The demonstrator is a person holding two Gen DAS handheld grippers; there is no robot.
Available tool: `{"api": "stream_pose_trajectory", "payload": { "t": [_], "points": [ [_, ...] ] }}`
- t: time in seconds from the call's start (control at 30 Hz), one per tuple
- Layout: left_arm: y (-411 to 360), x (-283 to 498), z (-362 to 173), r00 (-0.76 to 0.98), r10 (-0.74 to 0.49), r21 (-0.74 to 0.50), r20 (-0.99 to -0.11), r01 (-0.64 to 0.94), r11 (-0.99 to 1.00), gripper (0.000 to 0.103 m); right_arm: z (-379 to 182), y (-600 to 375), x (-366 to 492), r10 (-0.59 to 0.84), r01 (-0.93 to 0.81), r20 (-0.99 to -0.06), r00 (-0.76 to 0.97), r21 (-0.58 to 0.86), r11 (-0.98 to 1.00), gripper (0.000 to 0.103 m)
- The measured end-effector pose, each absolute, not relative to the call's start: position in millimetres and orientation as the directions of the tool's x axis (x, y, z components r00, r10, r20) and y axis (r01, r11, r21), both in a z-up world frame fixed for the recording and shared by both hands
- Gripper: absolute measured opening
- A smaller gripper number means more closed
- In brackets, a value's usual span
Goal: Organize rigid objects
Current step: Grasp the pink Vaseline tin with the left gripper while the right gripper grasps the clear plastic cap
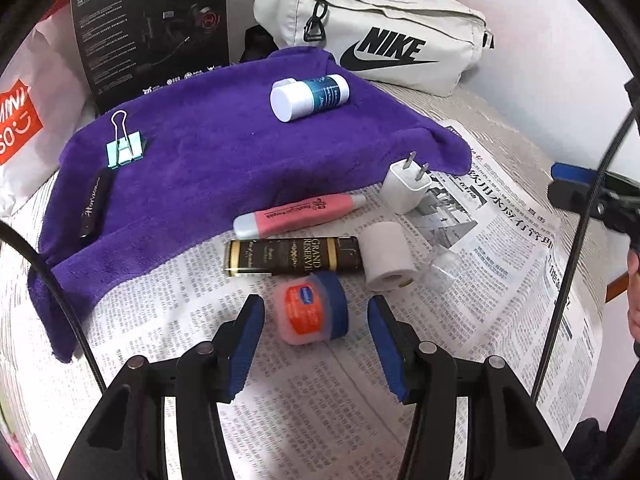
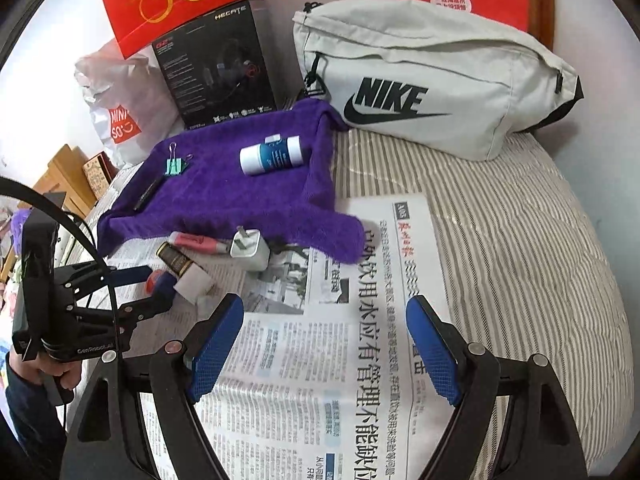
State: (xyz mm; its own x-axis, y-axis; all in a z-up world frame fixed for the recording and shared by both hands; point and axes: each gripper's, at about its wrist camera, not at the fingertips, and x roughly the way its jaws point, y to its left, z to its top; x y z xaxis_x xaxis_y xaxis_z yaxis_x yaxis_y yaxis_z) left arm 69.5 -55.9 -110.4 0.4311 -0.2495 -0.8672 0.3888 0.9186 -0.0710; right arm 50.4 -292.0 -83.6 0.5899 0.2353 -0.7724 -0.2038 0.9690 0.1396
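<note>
Left gripper (image 1: 316, 334) pitched steeply down over the newspaper (image 1: 304, 400), blue pads (image 1: 249, 344) spread either side of the small Vaseline jar (image 1: 310, 308) and not pressing it. Jaws released, gaps showing on both sides. Jar lying on its side on the print, orange label up, blue lid toward the far right. From the right wrist view, left hand (image 2: 60, 372) wrapped round the black handle at the lower left, dark sleeve below.

Right gripper (image 2: 325, 344) angled down as well, fingers wide apart over bare newsprint, nothing between them.

Just beyond the jar: dark Grand Reserve tube (image 1: 290, 257) lying flat, small white roll (image 1: 388, 256) at its right end, clear cap (image 1: 440, 266) beside that. Next out, pink marker (image 1: 298, 216) at the edge of the purple towel (image 1: 224, 160), white charger plug (image 1: 406, 188) standing prongs up. On the towel: black clip-like bar (image 1: 95, 204), green binder clip (image 1: 124, 148), white-and-blue bottle (image 1: 308, 96) on its side. Farthest back, grey Nike bag (image 1: 380, 36) and black headset box (image 1: 148, 24).
</note>
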Motion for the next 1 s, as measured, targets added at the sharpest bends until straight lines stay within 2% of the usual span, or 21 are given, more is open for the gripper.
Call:
{"api": "stream_pose_trajectory", "payload": {
  "t": [0.07, 0.1, 0.43, 0.67, 1.0],
  "points": [
    [-60, 69, -114, 0.433, -0.239, -0.062, -0.869, 0.384, 0.921, 0.036, -87, -289, 49, 0.238, -0.210, -0.777, 0.582, 0.139, 0.968, 0.083],
    [-62, 68, -115, 0.436, -0.235, -0.057, -0.869, 0.383, 0.922, 0.034, -89, -287, 48, 0.242, -0.216, -0.780, 0.577, 0.141, 0.966, 0.083],
    [-50, 72, -112, 0.452, -0.214, -0.059, -0.866, 0.333, 0.941, 0.034, -104, -266, 46, 0.289, -0.274, -0.797, 0.530, 0.161, 0.948, 0.083],
    [-16, 59, -107, 0.466, -0.160, -0.047, -0.870, 0.245, 0.968, 0.034, -118, -239, 50, 0.311, -0.338, -0.795, 0.520, 0.142, 0.930, 0.083],
    [13, 46, -109, 0.490, -0.146, -0.071, -0.859, 0.169, 0.983, 0.034, -128, -206, 53, 0.342, -0.440, -0.789, 0.511, 0.102, 0.892, 0.075]
  ]
}}
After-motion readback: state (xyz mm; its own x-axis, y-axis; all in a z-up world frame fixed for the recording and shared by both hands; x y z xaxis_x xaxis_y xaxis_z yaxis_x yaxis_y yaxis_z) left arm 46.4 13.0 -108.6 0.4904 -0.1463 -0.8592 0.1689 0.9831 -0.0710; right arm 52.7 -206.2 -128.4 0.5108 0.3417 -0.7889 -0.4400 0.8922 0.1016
